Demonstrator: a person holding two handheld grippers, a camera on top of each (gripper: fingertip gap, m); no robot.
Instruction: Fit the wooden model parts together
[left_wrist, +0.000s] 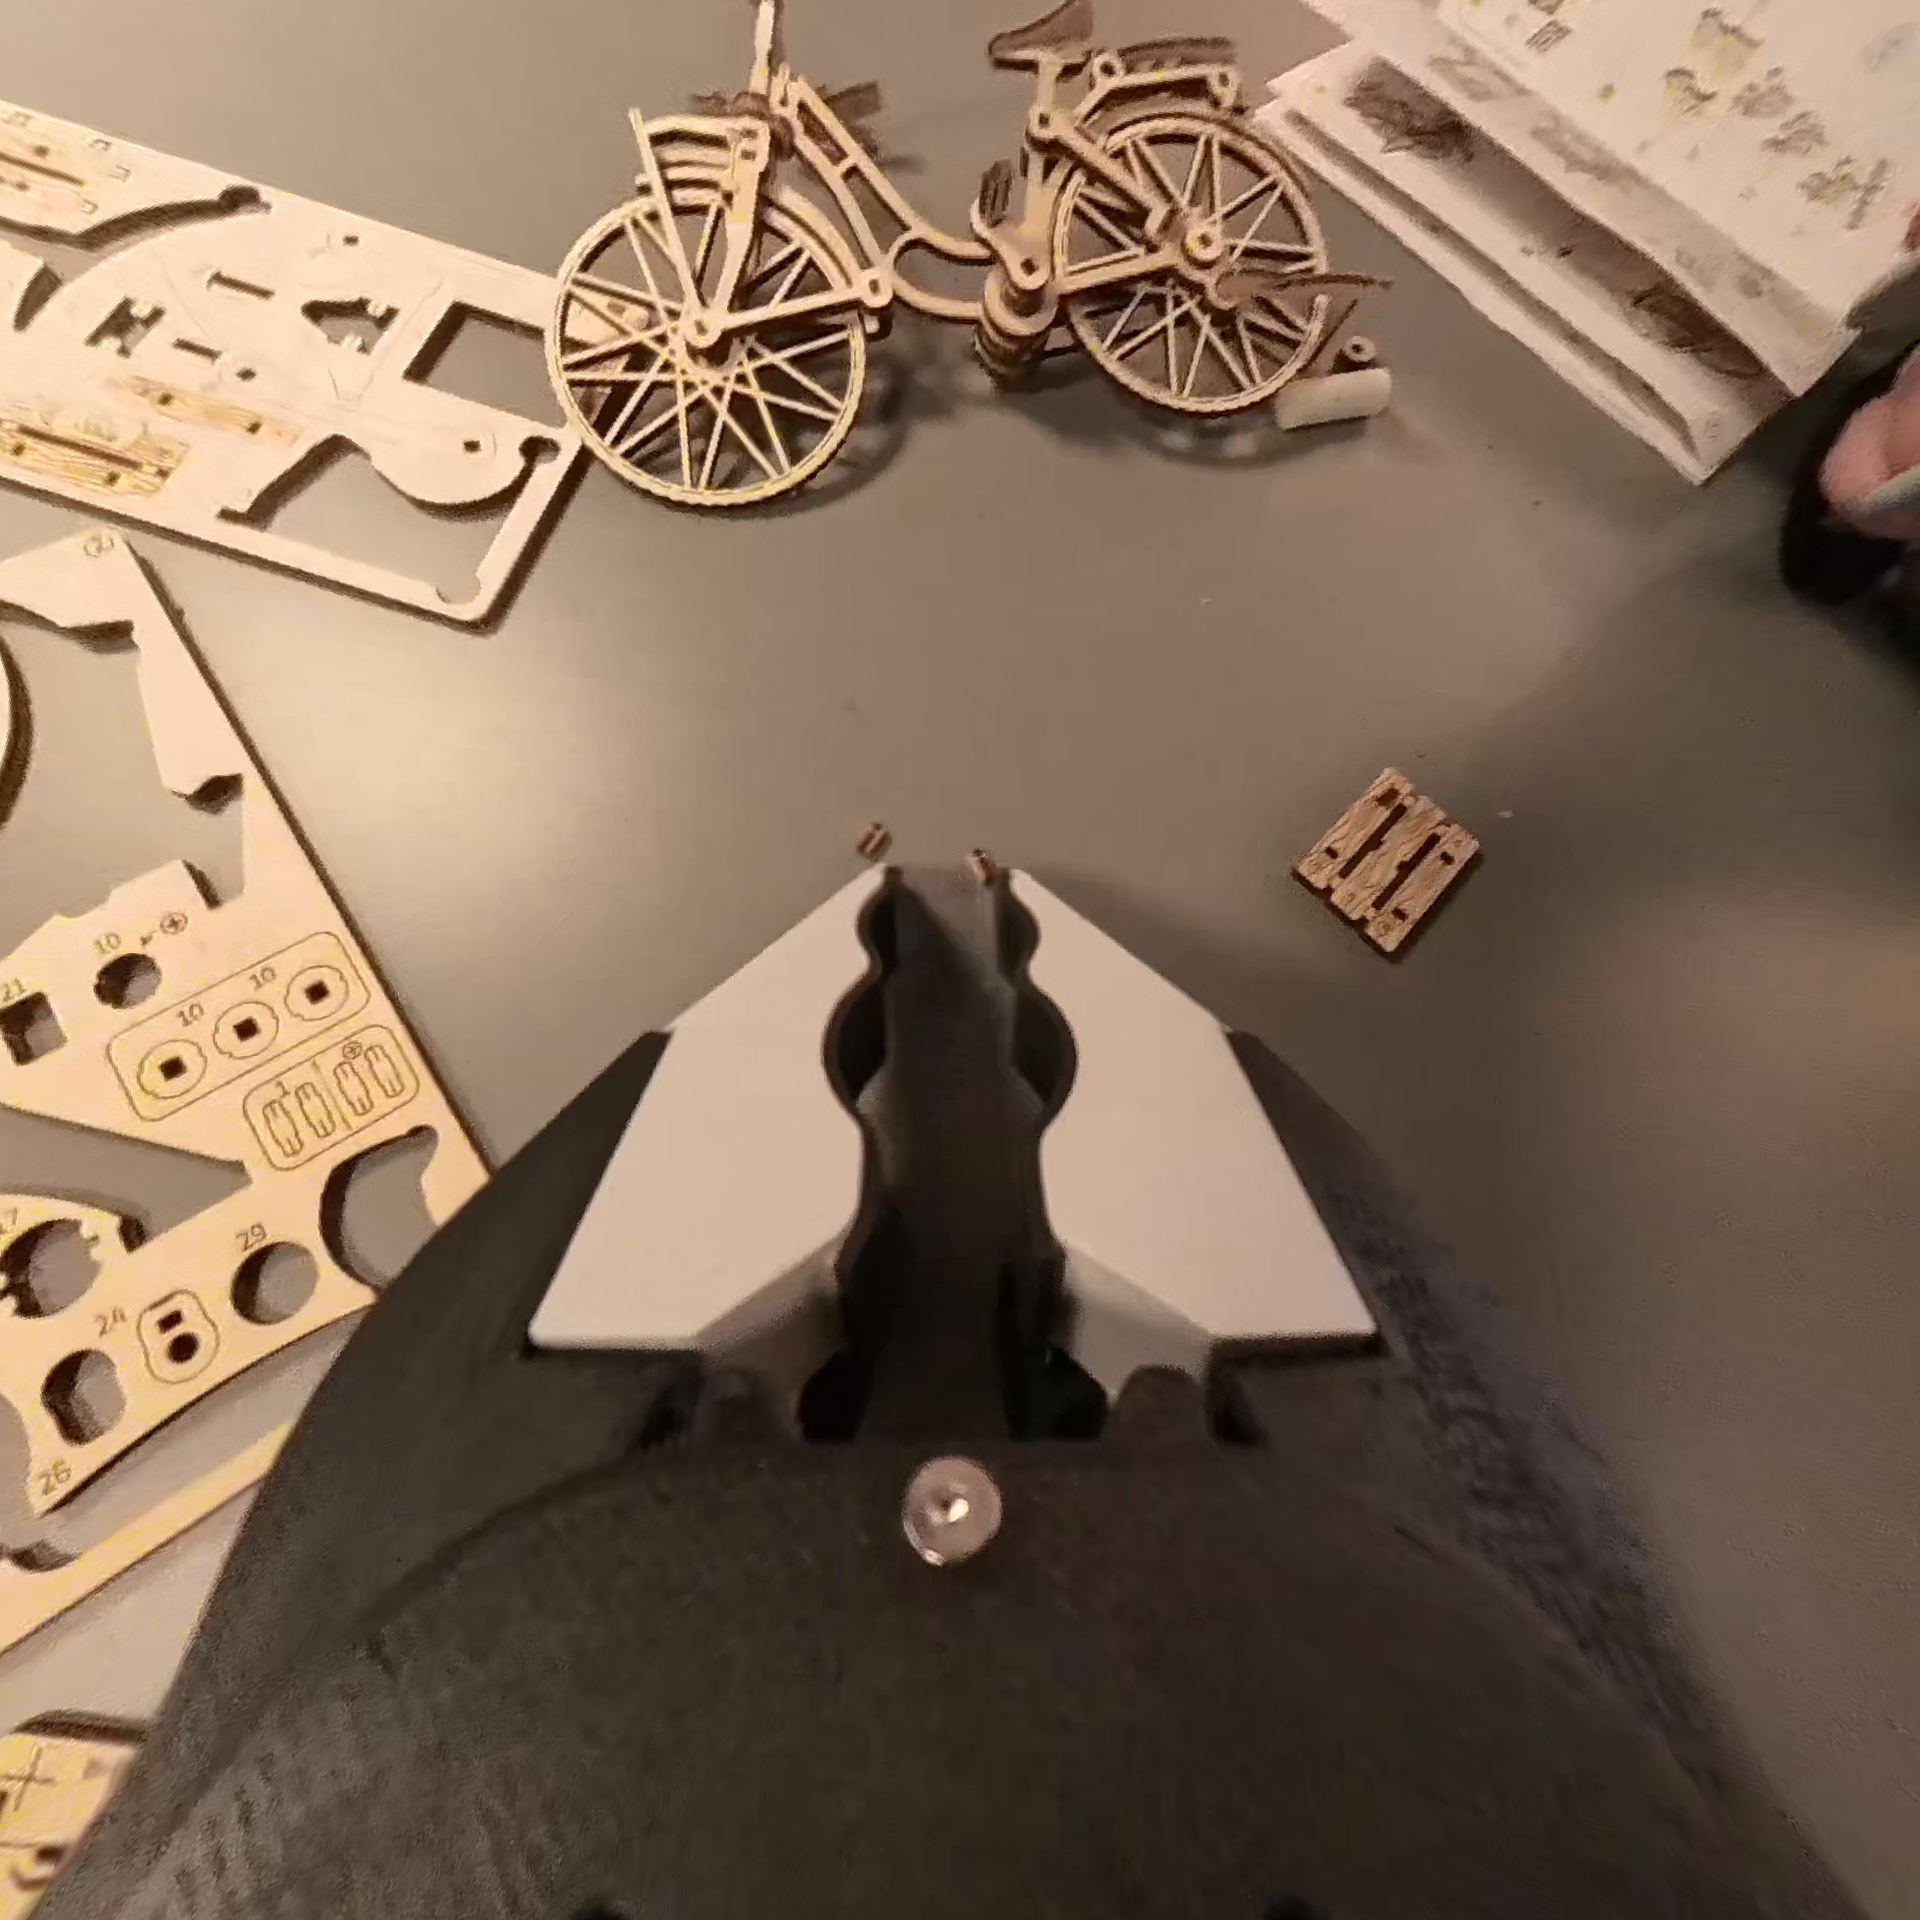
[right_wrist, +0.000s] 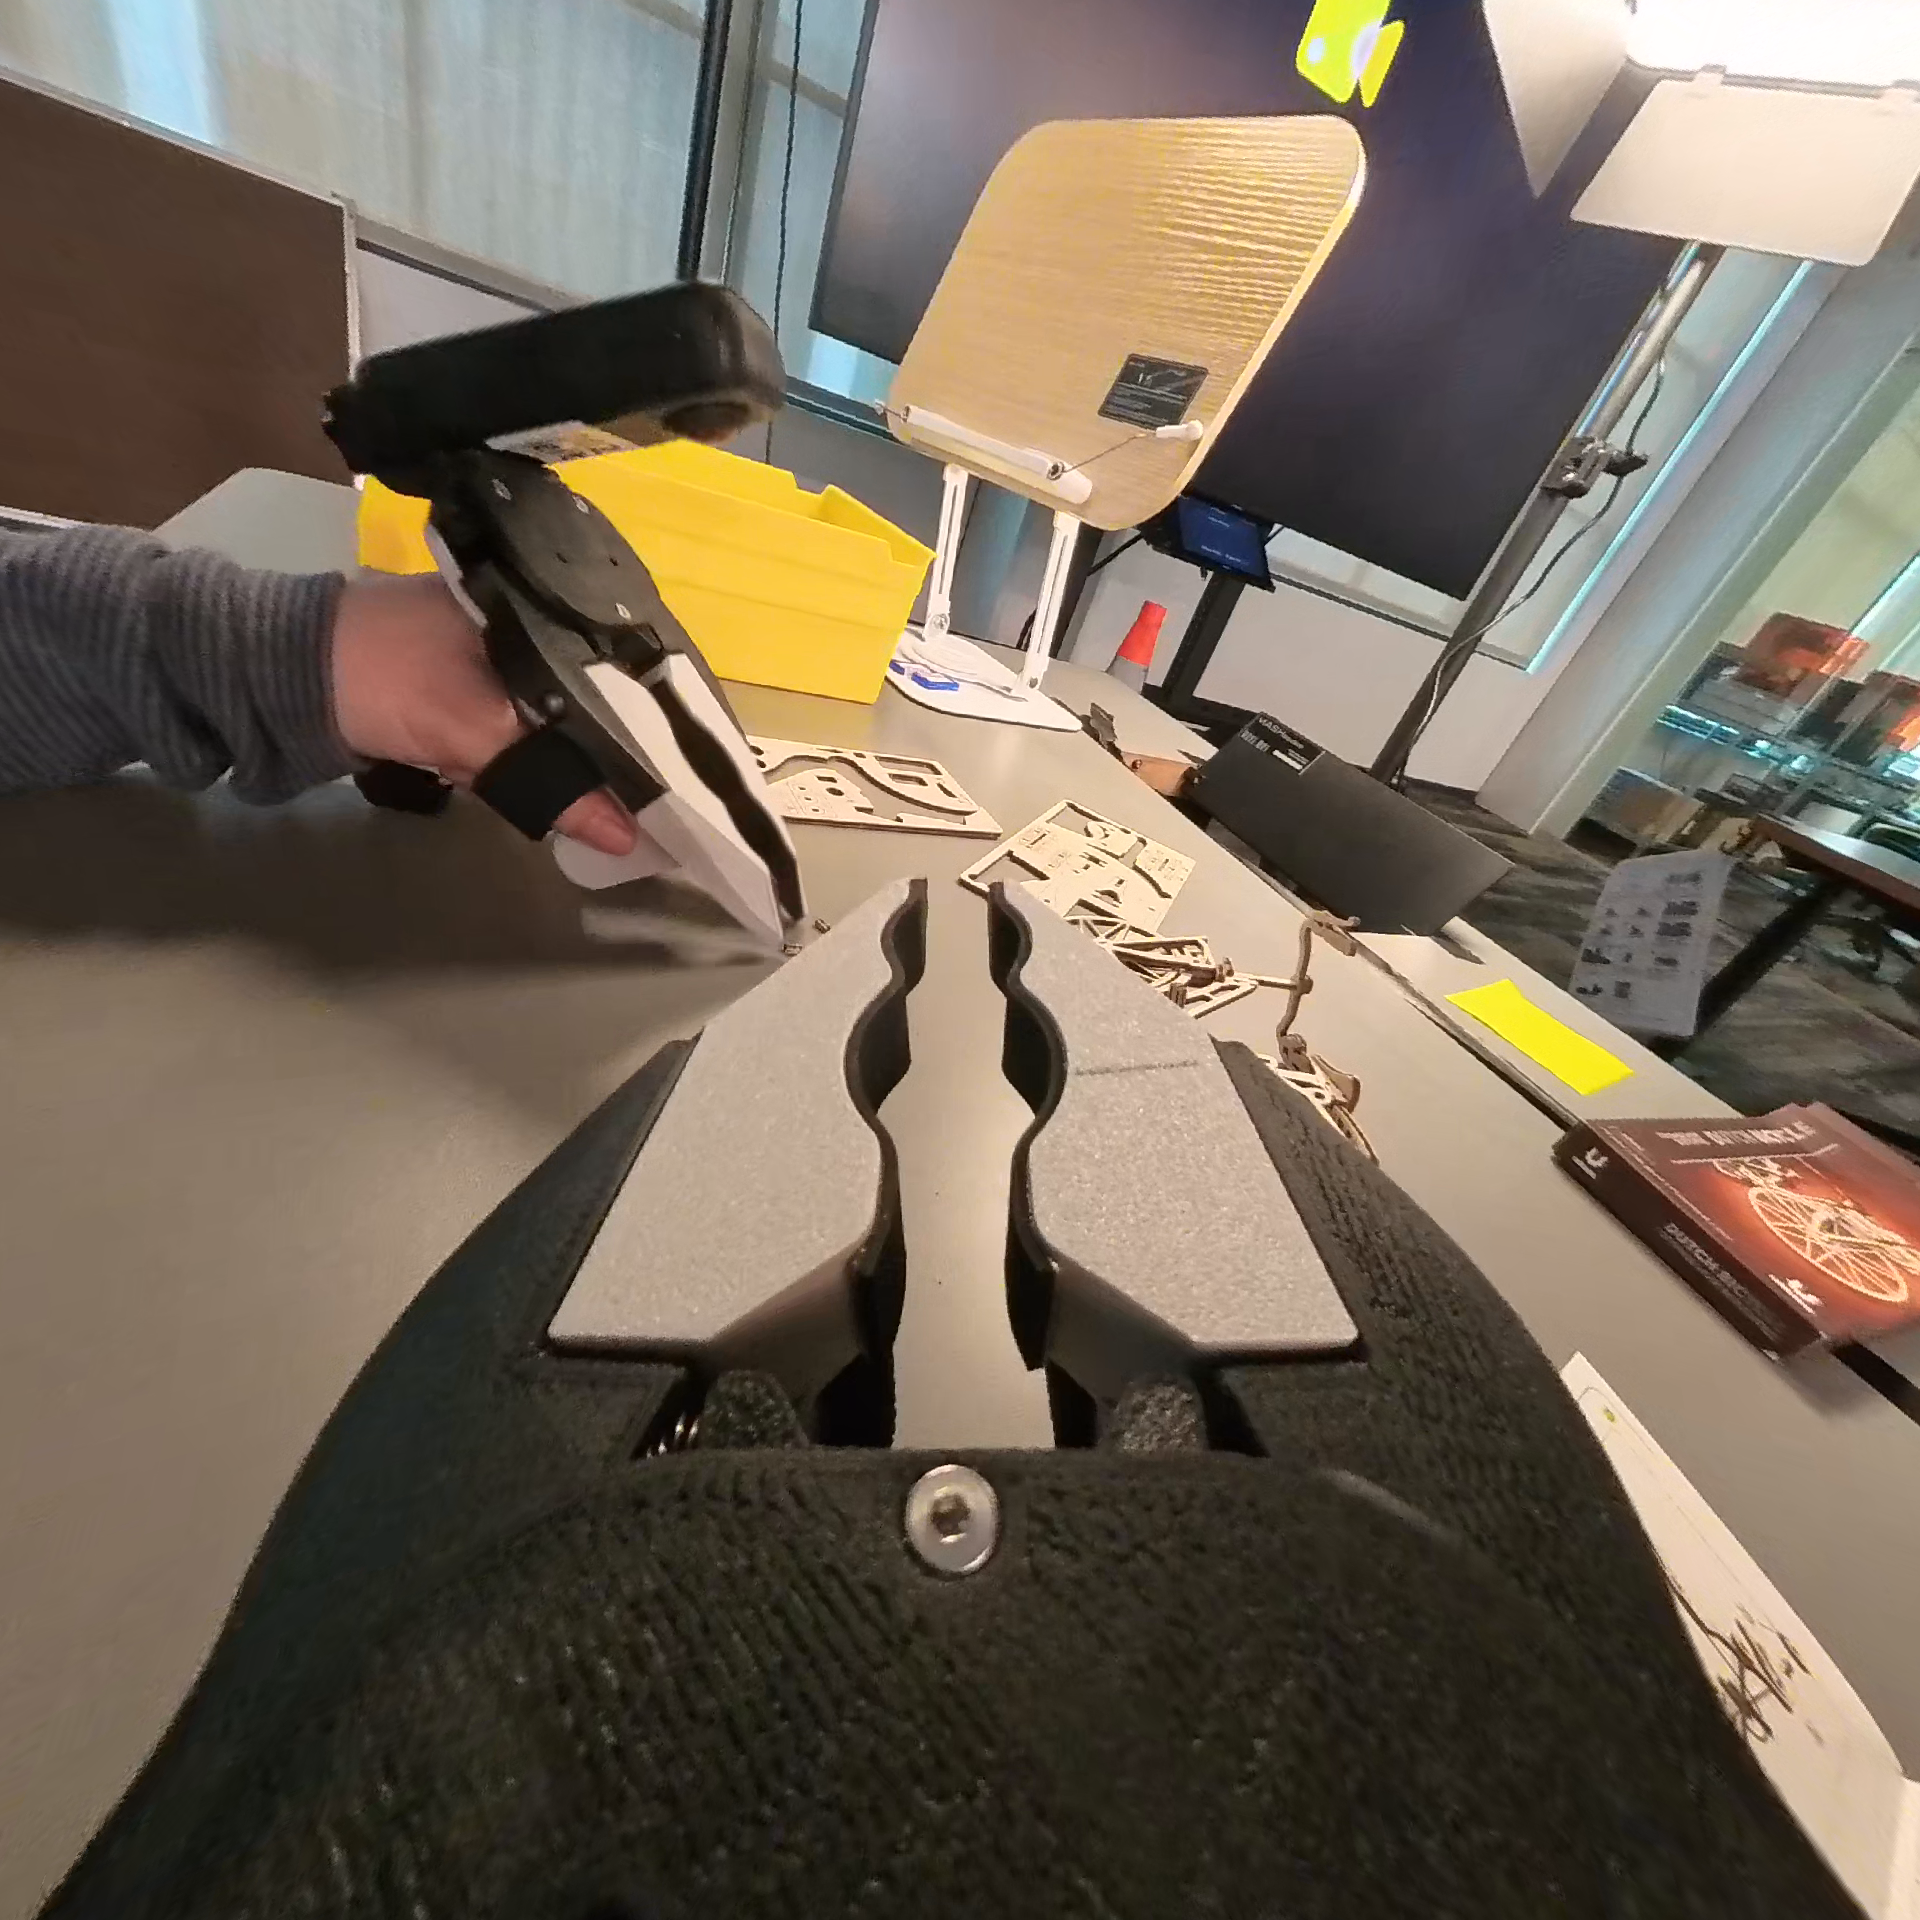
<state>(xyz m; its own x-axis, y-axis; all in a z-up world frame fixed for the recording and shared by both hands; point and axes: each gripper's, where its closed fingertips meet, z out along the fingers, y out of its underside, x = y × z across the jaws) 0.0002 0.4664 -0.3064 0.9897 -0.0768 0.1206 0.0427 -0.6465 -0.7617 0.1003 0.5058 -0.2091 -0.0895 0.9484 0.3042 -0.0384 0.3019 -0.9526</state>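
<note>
Left gripper (left_wrist: 940, 868) parted slightly over two tiny wooden pegs (left_wrist: 979, 862), gripping neither; wooden bicycle (left_wrist: 925, 281) well beyond; right gripper (right_wrist: 956, 899) parted, empty.

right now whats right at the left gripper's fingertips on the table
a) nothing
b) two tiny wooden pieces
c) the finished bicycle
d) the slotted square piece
b: two tiny wooden pieces lie on the table at the left gripper tips; the bicycle stands farther off.
</note>
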